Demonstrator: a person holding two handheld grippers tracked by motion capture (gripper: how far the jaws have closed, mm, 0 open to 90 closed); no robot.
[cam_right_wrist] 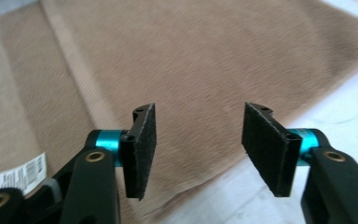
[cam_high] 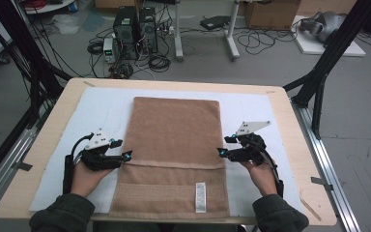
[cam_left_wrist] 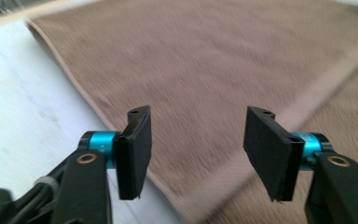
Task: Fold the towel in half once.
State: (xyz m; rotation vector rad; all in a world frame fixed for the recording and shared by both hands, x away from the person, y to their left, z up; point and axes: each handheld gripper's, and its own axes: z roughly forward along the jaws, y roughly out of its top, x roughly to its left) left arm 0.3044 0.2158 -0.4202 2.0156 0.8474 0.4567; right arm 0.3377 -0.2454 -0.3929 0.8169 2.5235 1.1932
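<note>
A brown towel [cam_high: 174, 145] lies flat on a white mat [cam_high: 96, 111], with a lighter band across it and a white label [cam_high: 200, 197] near its front edge. My left gripper [cam_high: 124, 149] hovers at the towel's left edge, level with the band. Its jaws stand open over the towel's [cam_left_wrist: 205, 60] hem with nothing pressed between the pads [cam_left_wrist: 135, 154]. My right gripper [cam_high: 223, 145] is at the towel's right edge, also open. In the right gripper view the towel [cam_right_wrist: 191, 56] runs under the open gripper [cam_right_wrist: 198, 140], and the label [cam_right_wrist: 18, 175] shows at the lower left.
The mat covers most of a light wooden table [cam_high: 290, 125]. Black frame posts [cam_high: 319, 82] stand at the table's left and right sides. On the floor beyond are computer towers [cam_high: 135, 29], tangled cables and a desk's legs.
</note>
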